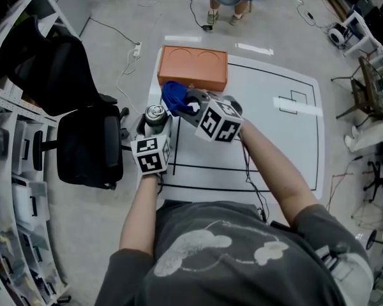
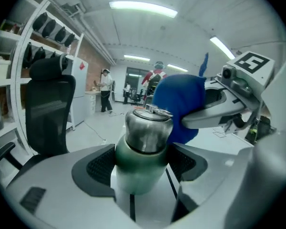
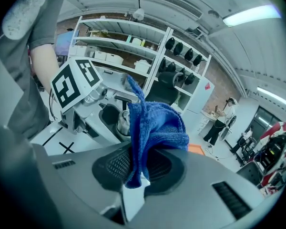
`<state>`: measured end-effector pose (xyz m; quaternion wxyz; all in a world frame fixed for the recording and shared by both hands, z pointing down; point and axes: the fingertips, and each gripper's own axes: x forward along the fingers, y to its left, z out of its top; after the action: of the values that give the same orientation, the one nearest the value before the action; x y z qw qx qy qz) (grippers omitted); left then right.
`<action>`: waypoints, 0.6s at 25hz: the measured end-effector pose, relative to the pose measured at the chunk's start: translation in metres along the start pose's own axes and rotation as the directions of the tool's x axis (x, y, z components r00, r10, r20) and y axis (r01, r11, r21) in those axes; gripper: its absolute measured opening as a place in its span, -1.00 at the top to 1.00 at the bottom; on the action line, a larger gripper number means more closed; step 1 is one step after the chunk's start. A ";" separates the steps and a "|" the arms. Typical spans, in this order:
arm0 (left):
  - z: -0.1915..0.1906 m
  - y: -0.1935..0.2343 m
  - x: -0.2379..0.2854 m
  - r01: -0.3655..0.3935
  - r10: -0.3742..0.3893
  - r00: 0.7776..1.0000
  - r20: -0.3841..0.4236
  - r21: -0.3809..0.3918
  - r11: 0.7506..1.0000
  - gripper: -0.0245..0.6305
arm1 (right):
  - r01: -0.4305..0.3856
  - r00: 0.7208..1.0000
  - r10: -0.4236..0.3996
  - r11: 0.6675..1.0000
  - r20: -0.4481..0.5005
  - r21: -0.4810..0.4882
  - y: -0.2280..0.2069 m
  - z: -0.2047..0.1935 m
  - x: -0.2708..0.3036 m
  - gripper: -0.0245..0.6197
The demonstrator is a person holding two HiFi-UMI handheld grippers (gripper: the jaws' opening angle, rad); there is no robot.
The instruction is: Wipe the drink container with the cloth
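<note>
While the upright drink container [image 2: 144, 132] is clamped by the left gripper [image 2: 143, 175], the cloth [image 3: 155, 123] pinched in the right gripper [image 3: 138, 168] is held just beyond those jaws, beside its top

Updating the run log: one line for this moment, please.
left gripper: shut on bottle | right gripper: shut on blue cloth | cloth: beside bottle top, contact unclear
</note>
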<state>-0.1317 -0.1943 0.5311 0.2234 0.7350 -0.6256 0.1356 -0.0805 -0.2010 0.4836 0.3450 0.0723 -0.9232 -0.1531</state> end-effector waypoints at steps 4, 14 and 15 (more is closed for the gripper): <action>0.001 -0.005 0.003 0.166 -0.164 0.986 -0.028 0.084 0.983 -0.13 | -0.022 1.000 0.022 1.000 0.020 -0.014 0.003 0.010 0.015 0.79; 0.003 -0.008 0.001 0.412 -0.404 0.911 -0.084 0.204 0.888 -0.13 | -0.063 0.997 0.064 0.998 -0.050 0.014 0.007 -0.010 0.043 0.79; 0.003 -0.008 0.001 0.434 -0.424 0.901 -0.095 0.213 0.875 -0.13 | -0.060 0.996 0.061 0.998 -0.058 0.019 0.007 -0.013 0.044 0.79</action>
<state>-0.1235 -0.1957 0.5277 0.1757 0.8730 -0.4219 0.1704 -0.1055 -0.2078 0.5222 0.3757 0.0517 -0.9158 -0.1323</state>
